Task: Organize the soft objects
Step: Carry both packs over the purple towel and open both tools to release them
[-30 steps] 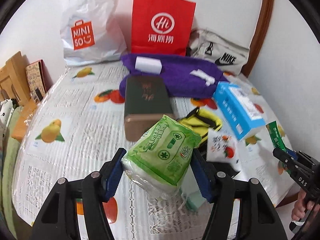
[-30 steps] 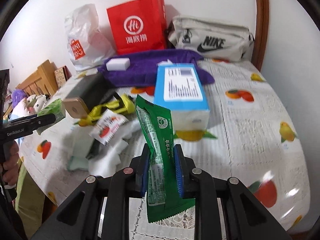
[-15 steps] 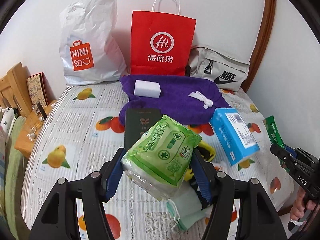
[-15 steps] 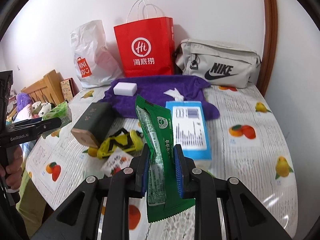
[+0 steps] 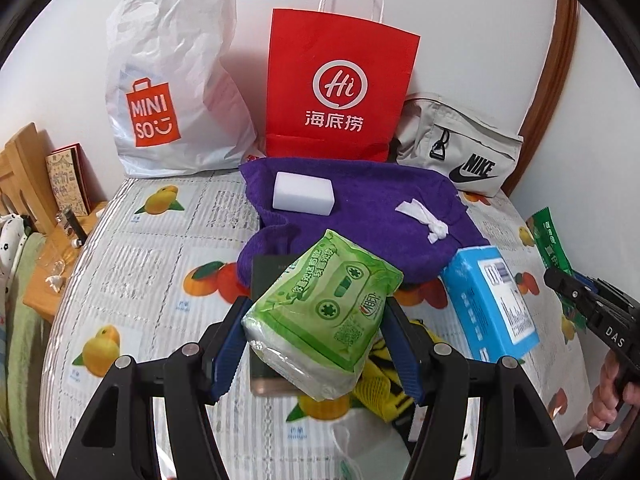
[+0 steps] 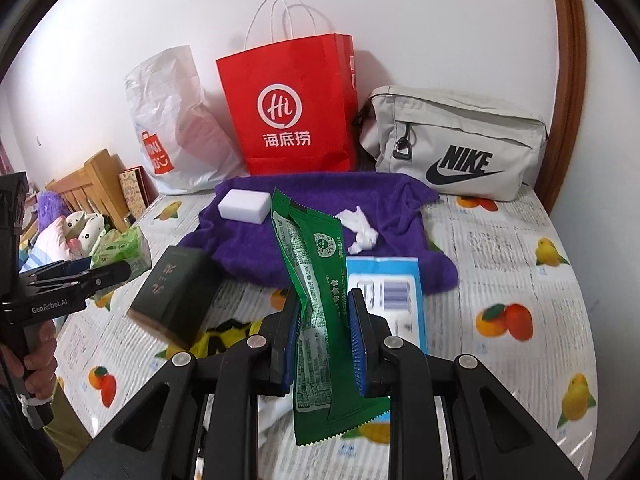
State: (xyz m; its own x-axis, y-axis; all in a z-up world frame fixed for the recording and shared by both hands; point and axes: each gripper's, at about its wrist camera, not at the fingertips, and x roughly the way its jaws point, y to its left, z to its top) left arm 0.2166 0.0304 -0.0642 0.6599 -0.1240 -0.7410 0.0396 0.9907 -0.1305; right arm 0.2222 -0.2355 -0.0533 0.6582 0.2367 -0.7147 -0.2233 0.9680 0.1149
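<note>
My left gripper [image 5: 316,344] is shut on a light green tissue pack [image 5: 324,316] and holds it above the table. My right gripper [image 6: 324,340] is shut on a dark green snack packet [image 6: 316,300], also held in the air. A purple towel [image 5: 360,216] lies at the back of the table with a white sponge block [image 5: 303,193] and a crumpled white tissue [image 5: 424,220] on it. The right gripper and its packet [image 5: 552,244] show at the right edge of the left wrist view. The left gripper and tissue pack [image 6: 120,248] show at the left of the right wrist view.
A white Miniso bag [image 5: 172,88], a red paper bag [image 5: 336,88] and a grey Nike pouch [image 5: 460,148] stand along the wall. A blue box [image 5: 488,304], a dark box [image 6: 172,292], a yellow-black item [image 5: 384,384] and a pale mask [image 5: 360,448] lie on the fruit-print tablecloth [image 5: 160,264].
Both grippers have risen and pulled back from the table with their packs still held. The table items now sit lower and farther in both views.
</note>
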